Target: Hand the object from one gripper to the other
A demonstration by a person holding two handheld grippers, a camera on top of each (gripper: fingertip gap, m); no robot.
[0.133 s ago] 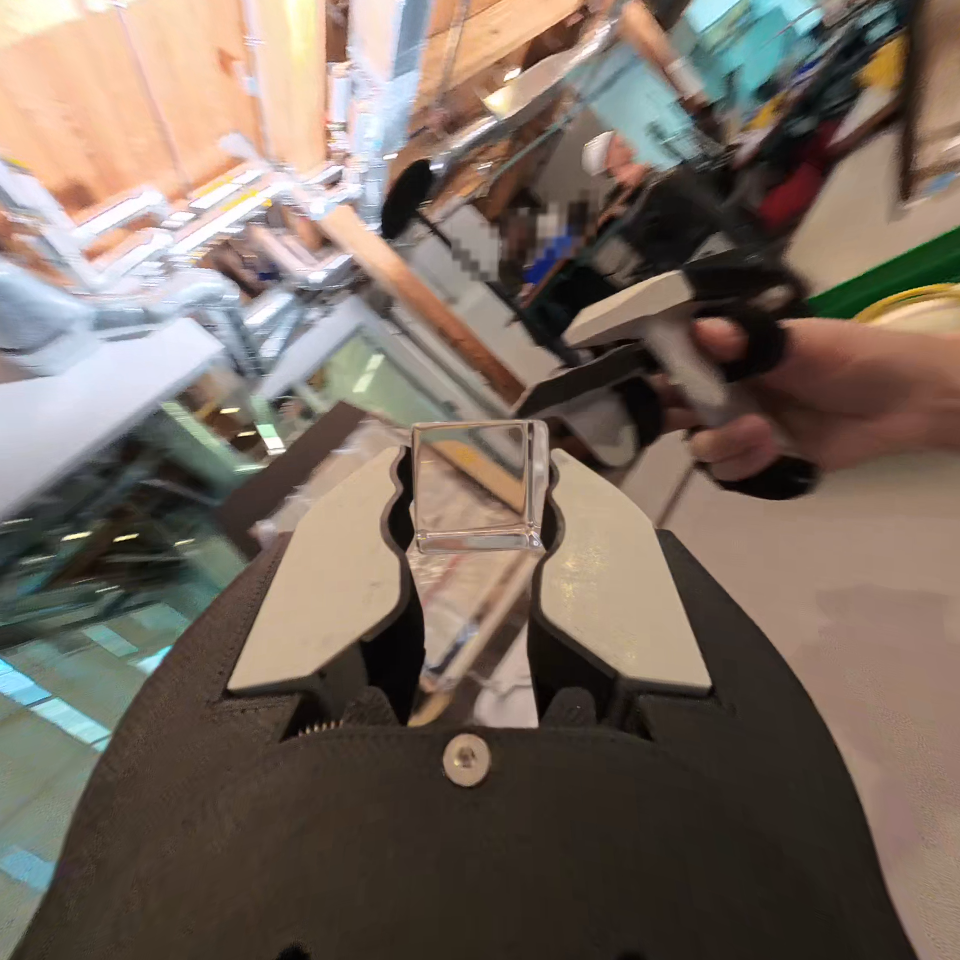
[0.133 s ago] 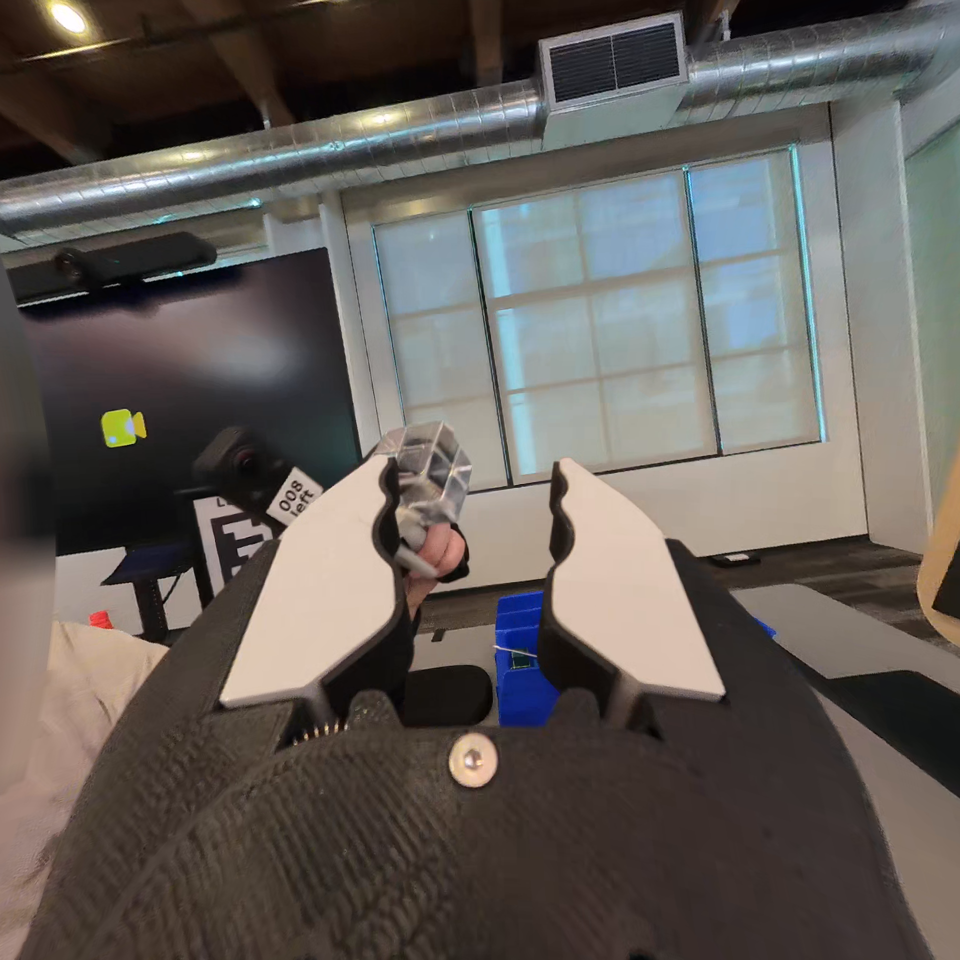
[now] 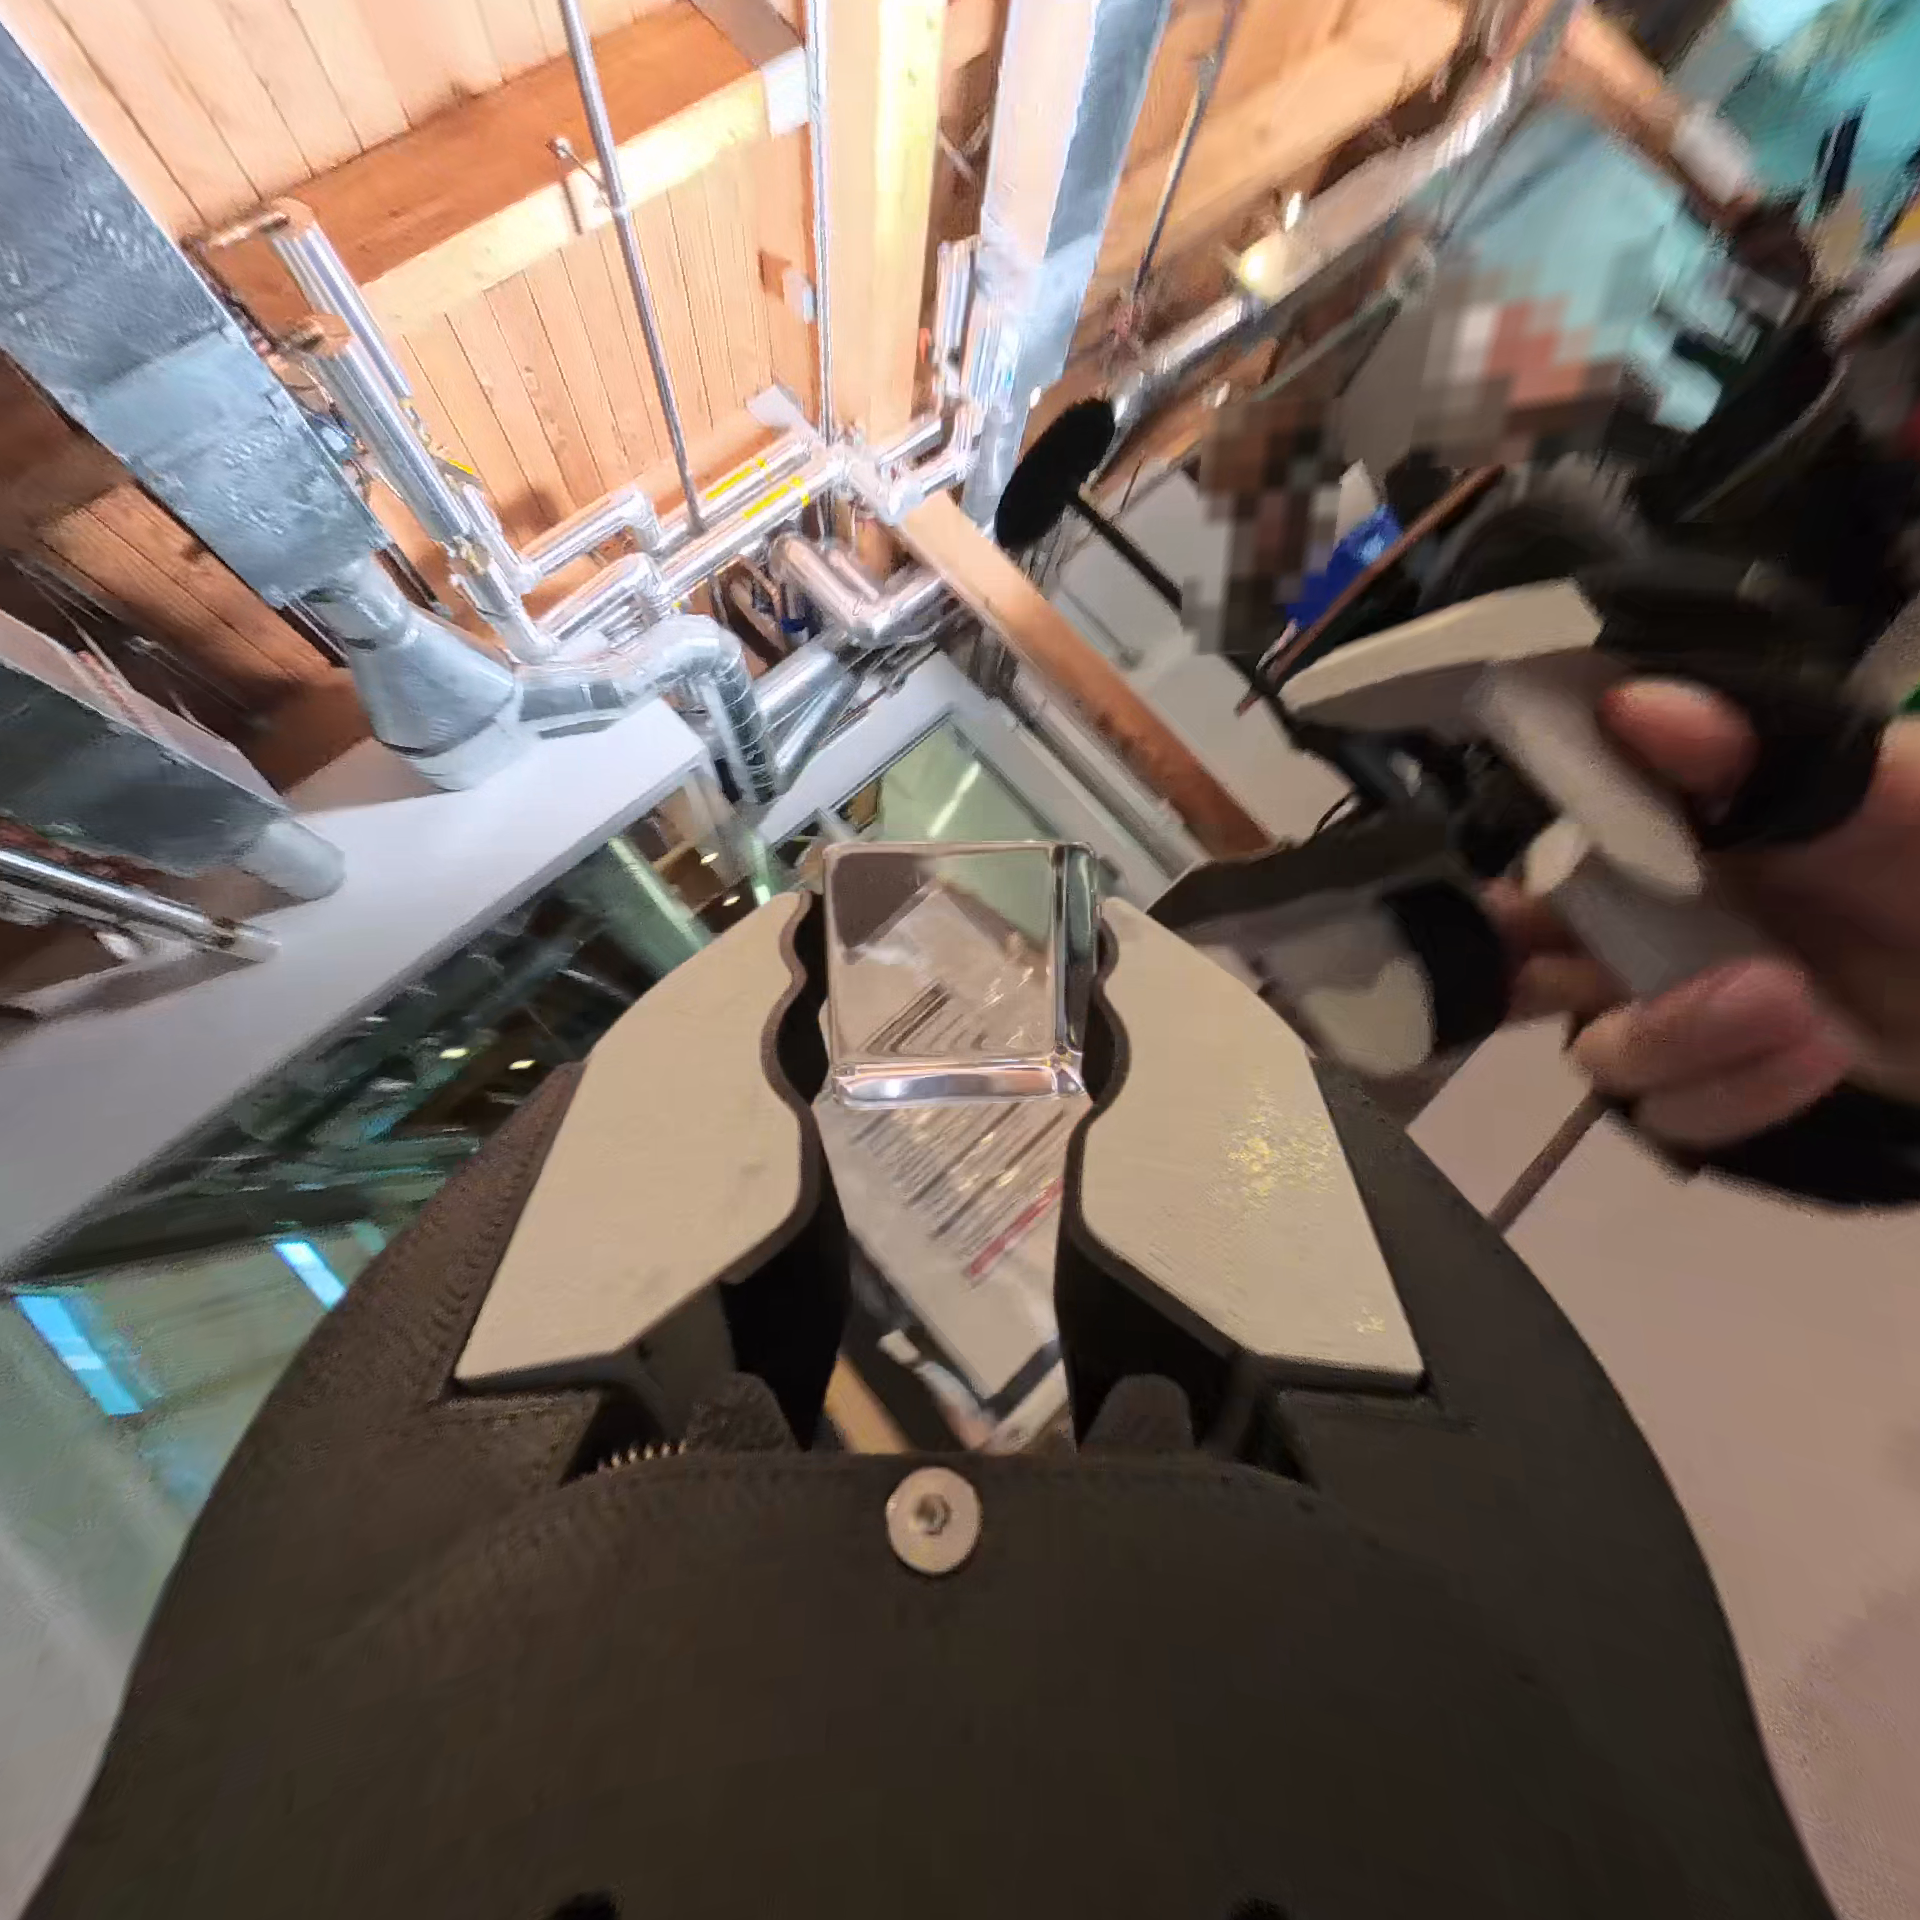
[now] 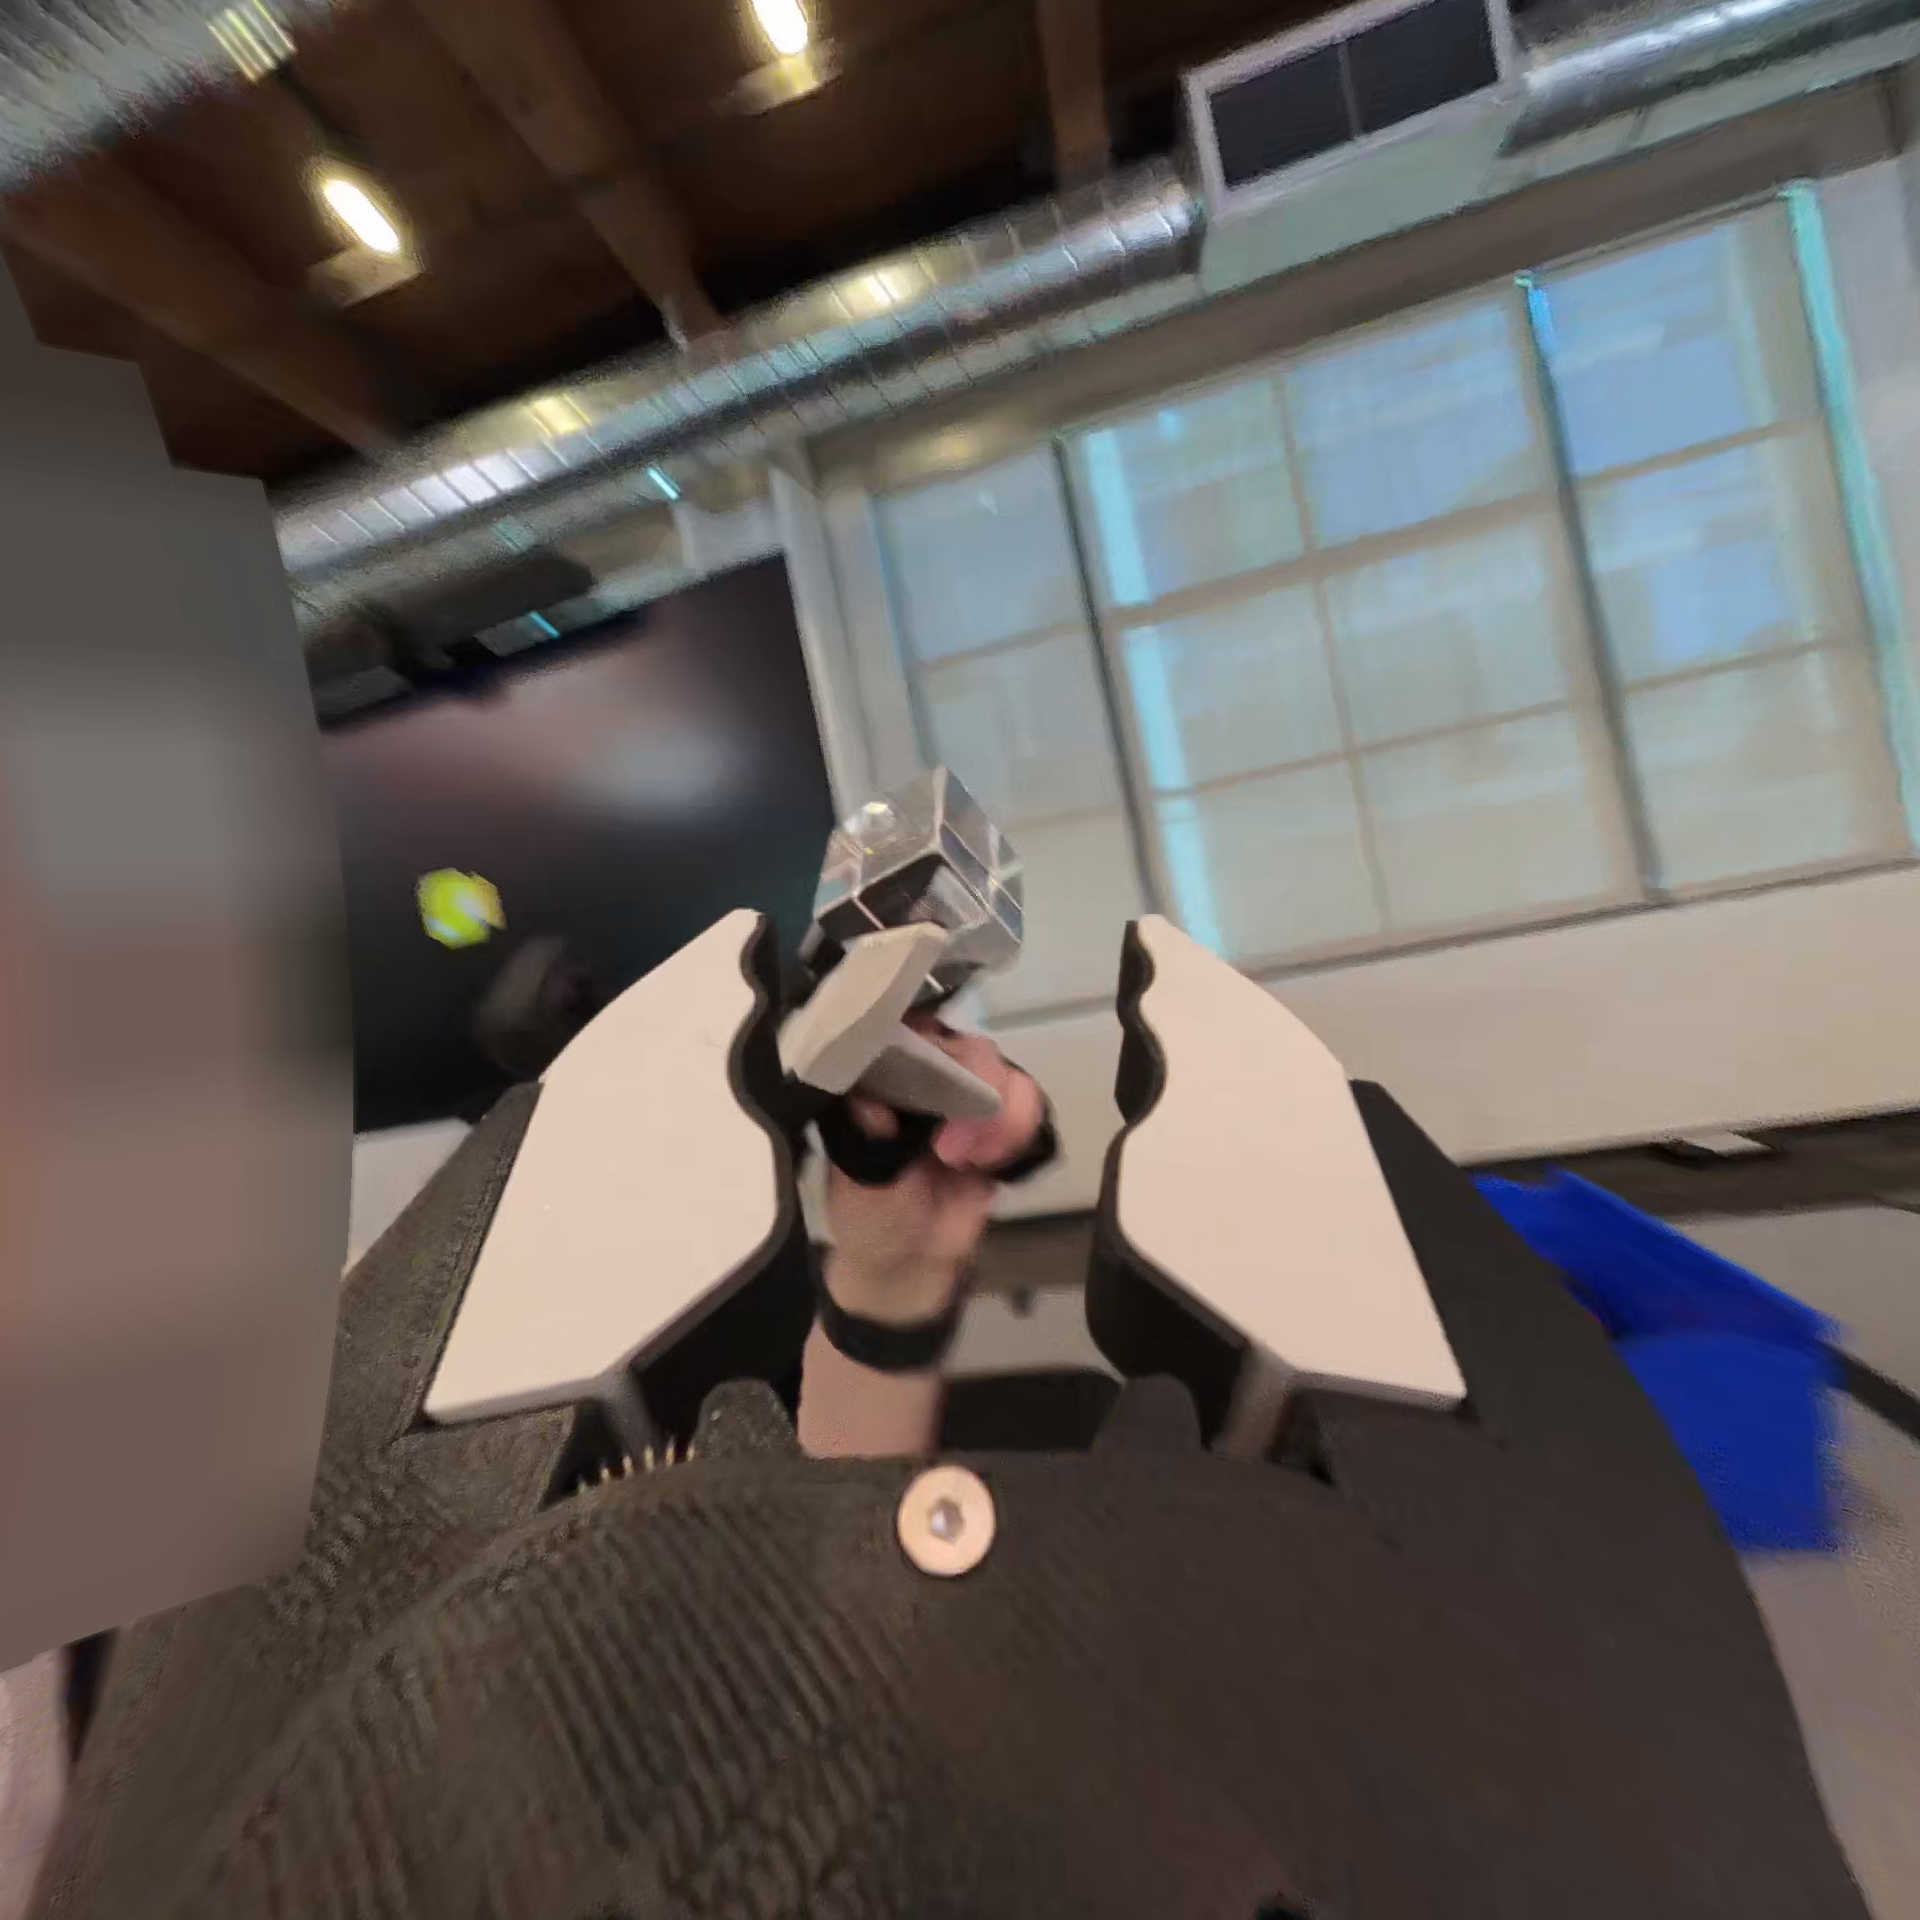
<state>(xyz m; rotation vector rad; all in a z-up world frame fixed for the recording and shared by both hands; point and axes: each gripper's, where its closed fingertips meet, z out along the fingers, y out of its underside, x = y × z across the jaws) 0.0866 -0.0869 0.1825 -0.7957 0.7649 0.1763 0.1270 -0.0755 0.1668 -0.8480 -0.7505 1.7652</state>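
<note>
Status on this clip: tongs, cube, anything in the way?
Left tongs shut on clear cube. Right tongs open, empty, apart from cube. Gap between them clear.

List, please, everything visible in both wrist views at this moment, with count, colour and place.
clear cube: one, transparent, clamped between the left gripper's fingers.
ducts and pipes: several, silver, under the wooden ceiling.
window: one, many-paned, pale, on the far wall.
screen: one, dark, left of the window.
bin: one, blue, low at right.
left gripper: one, grey fingers on black body, shut on the cube.
right gripper: one, same colours, open, empty, apart from the cube.
hands: two, one per gripper.
</note>
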